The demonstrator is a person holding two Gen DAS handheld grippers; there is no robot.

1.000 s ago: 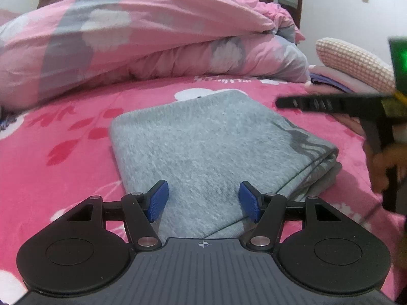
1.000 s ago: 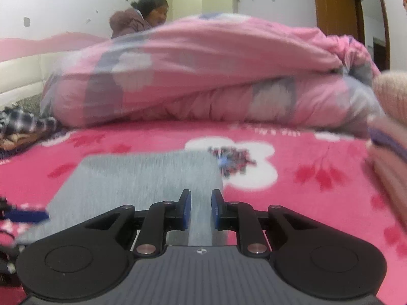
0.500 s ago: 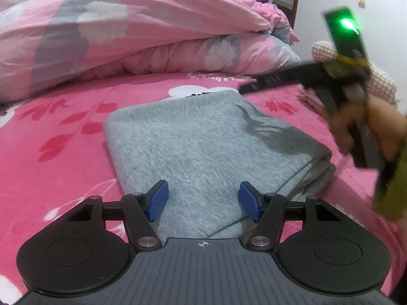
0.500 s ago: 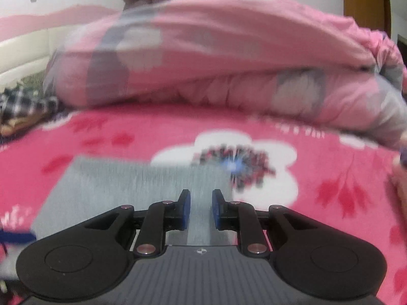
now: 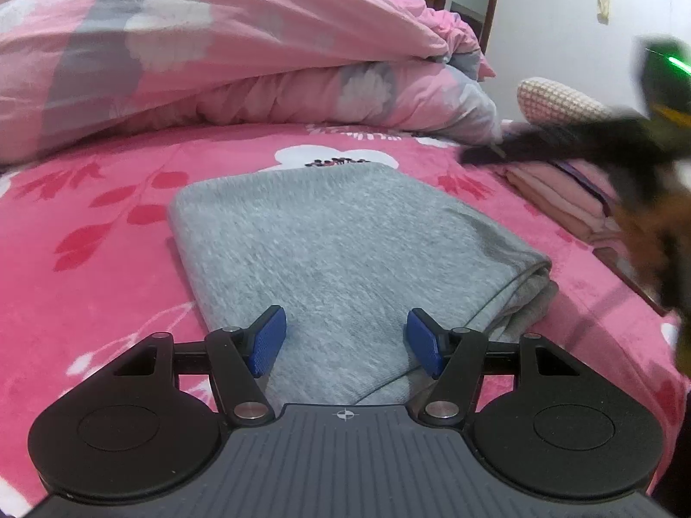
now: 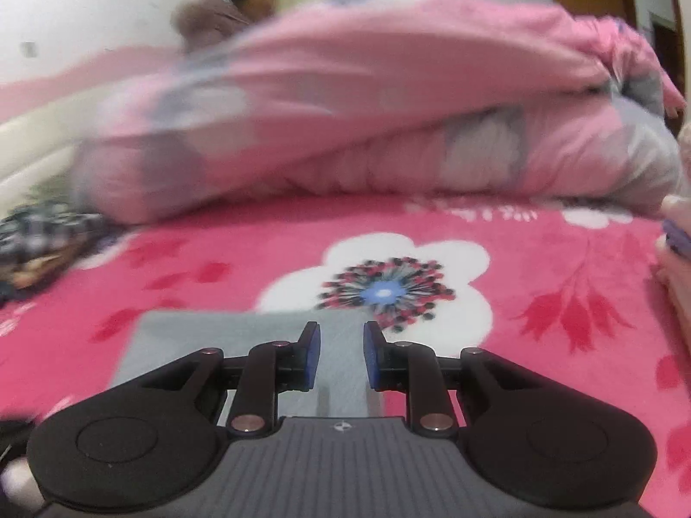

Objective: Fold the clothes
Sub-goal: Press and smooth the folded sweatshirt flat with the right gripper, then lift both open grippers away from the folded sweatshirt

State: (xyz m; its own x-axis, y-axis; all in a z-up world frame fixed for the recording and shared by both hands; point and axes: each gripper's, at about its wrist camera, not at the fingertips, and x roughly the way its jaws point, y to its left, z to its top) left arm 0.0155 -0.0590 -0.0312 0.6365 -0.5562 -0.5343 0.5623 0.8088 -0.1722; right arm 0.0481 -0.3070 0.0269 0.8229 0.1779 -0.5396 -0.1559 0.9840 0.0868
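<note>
Left tongs [image 5: 343, 343] spread over folded grey garment [image 5: 345, 250] (nothing gripped).

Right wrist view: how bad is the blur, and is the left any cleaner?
Right wrist view: motion smear on the quilt and the grey garment; the tool's own body sharp. Left wrist view: garment crisp, only the right tool streaks at the right edge; fisheye bends the bed blanket.
</note>
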